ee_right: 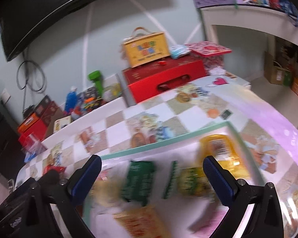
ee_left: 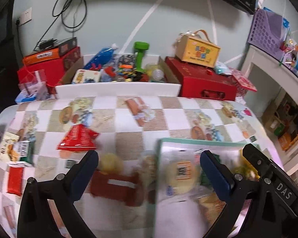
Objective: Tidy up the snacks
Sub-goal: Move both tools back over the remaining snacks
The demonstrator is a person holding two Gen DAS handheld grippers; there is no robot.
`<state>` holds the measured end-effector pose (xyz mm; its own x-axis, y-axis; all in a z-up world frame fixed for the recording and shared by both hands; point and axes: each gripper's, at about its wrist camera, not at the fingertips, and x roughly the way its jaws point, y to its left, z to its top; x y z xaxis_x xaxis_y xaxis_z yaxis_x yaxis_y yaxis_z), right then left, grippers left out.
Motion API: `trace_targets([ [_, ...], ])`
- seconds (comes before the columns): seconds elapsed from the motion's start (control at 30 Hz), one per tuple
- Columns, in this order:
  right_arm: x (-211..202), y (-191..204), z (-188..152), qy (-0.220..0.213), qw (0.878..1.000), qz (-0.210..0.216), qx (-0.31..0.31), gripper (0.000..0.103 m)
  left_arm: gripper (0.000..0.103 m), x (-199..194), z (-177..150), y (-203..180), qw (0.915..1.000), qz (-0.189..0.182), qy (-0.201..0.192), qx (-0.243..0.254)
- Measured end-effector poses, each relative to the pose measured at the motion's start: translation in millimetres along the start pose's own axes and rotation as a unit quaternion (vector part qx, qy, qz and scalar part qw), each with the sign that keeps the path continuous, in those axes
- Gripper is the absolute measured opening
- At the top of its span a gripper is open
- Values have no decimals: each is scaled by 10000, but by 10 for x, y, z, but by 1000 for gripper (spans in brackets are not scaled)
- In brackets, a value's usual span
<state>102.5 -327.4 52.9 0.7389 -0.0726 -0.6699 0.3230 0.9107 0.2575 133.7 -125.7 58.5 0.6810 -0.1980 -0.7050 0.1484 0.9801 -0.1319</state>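
A shallow white tray [ee_right: 168, 138] w/ a mint-green rim is lying flat on the checked, glossy tablecloth [ee_left: 129, 136], holding crinkly snack packs: a dark green bag [ee_right: 139, 178], a yellow pouch [ee_right: 218, 148], a round pale pack [ee_left: 181, 173]; all blurred. A red foil bag [ee_left: 77, 136] is sitting on the cloth left of the tray, apart from it. Left gripper [ee_left: 149, 170] is hanging wide open, gripping nothing; right gripper [ee_right: 152, 176] is likewise spread wide over the tray, empty. A red cardboard box [ee_left: 206, 83] & a yellow handled box [ee_left: 197, 49] are standing at the back
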Motion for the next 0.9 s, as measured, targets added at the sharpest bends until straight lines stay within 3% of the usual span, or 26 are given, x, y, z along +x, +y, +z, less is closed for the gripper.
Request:
trace_targets([
  [0.27,-27,465,-97,-31,9988,313,-385,103,102,-114,4,588,9981,443,81,-414],
  [0.5,32,915,-258,209,9947,641,-770,103,102,-231,-64,1077,9937,796,109,-780],
  [0.9,174,1647,-677,719,9772,1310,-1510,103,102,-347,-290,1850,9819,1168,286,-1465],
])
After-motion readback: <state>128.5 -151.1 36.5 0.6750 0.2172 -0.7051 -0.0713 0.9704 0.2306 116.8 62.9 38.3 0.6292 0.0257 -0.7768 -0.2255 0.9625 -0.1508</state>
